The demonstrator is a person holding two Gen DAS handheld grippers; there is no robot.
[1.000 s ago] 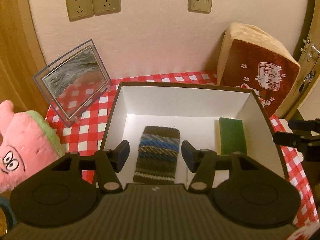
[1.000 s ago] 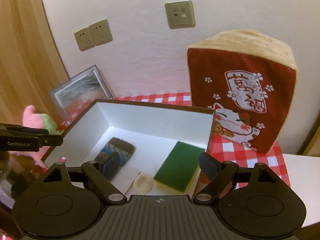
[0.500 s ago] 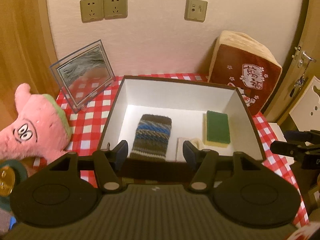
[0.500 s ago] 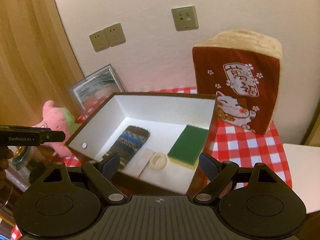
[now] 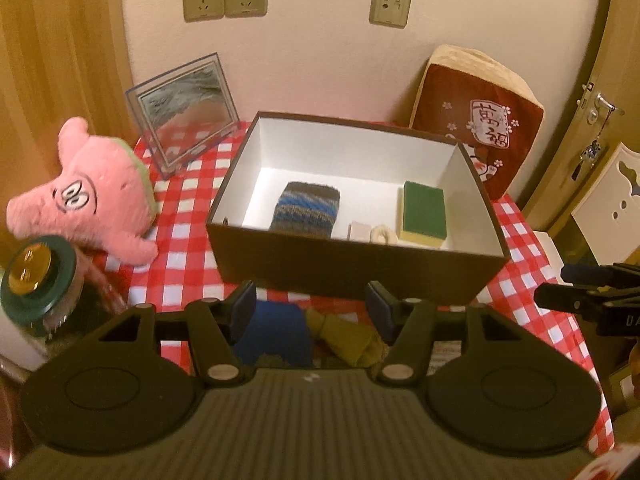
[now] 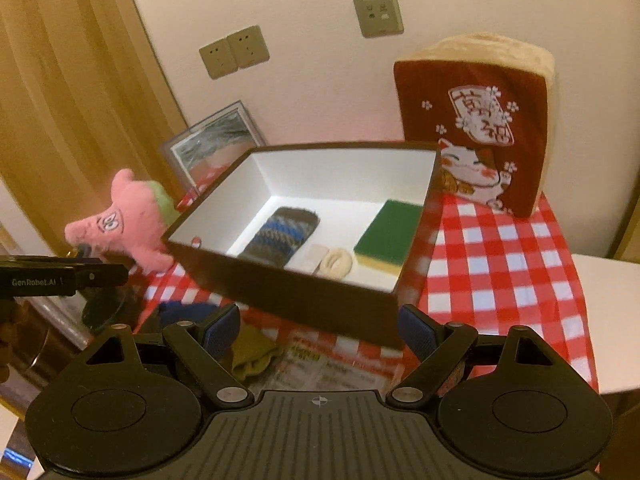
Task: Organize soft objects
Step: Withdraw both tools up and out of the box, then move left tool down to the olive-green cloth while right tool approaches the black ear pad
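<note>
A dark box with a white inside (image 5: 352,268) (image 6: 304,292) stands on the red checked cloth. In it lie a striped knitted pouch (image 5: 307,209) (image 6: 282,232), a green sponge (image 5: 423,215) (image 6: 387,232) and a small cream piece (image 5: 382,235) (image 6: 338,262). In front of the box lie a blue soft item (image 5: 276,332) (image 6: 180,312) and an olive cloth (image 5: 346,336) (image 6: 252,350). A pink plush (image 5: 92,196) (image 6: 124,220) lies left of the box. My left gripper (image 5: 311,308) is open and empty above the blue and olive items. My right gripper (image 6: 320,330) is open and empty before the box's front wall.
A red lucky-cat cushion (image 5: 476,120) (image 6: 476,120) leans on the wall at back right. A clear picture frame (image 5: 184,108) (image 6: 212,148) stands at back left. A jar with a green lid (image 5: 36,276) sits at the left edge. Printed paper (image 6: 340,368) lies under the box front.
Both grippers have pulled back and up from the box. The box now shows whole, and the blue and olive items in front of it have come into view.
</note>
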